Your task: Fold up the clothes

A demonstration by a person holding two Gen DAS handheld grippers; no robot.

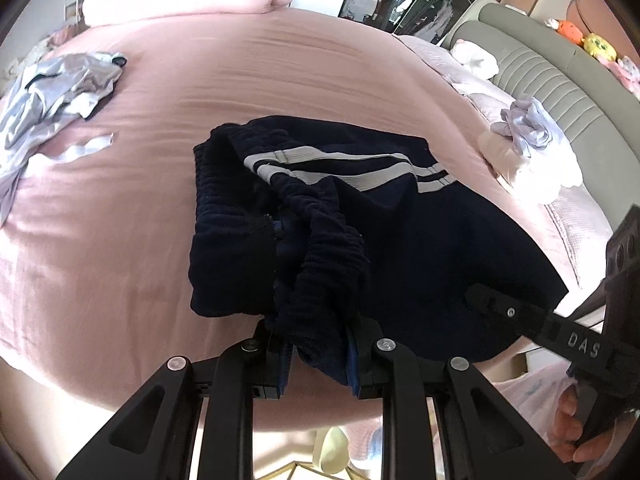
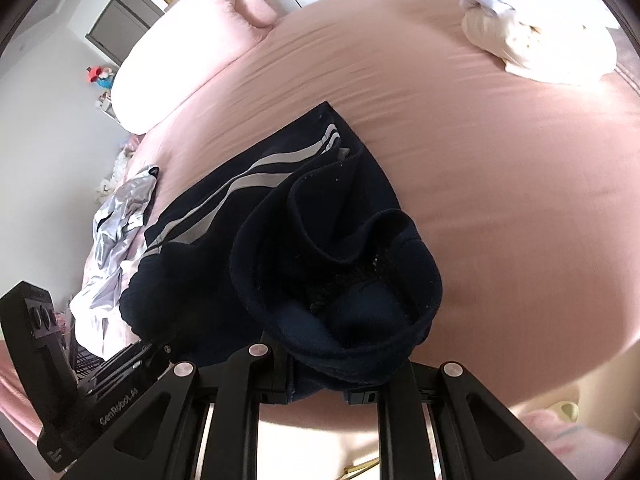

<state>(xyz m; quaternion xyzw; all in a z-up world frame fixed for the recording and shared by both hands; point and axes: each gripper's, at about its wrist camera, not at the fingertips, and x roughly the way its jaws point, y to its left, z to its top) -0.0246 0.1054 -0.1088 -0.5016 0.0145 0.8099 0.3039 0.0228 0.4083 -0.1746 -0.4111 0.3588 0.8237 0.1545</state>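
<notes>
A pair of dark navy trousers point(image 1: 400, 240) with two white side stripes lies on a bed point(image 1: 280, 80) covered in a pink sheet, filling the centre of the left wrist view. The left gripper point(image 1: 316, 354) at the bottom centre of that view is pinching the bunched elastic waistband, dark fabric squeezed between its two black fingers. In the right wrist view the same trousers point(image 2: 224, 216) run from the centre toward the lower left, and the right gripper point(image 2: 320, 376) at the bottom centre is clamped on a rolled, cupped fold of the navy cloth, which stands up just above its fingers. The right gripper's body also shows at the lower right edge of the left wrist view, with a hand point(image 1: 568, 420) wrapped around its handle. A crumpled silvery-grey garment point(image 1: 60, 92) lies in the upper left of the left wrist view, well apart from the trousers. A heap of white and pale lilac clothes point(image 1: 532, 152) sits at the right, near a grey padded headboard point(image 1: 560, 80). A pink pillow point(image 2: 180, 52) rests in the upper left of the right wrist view.
</notes>
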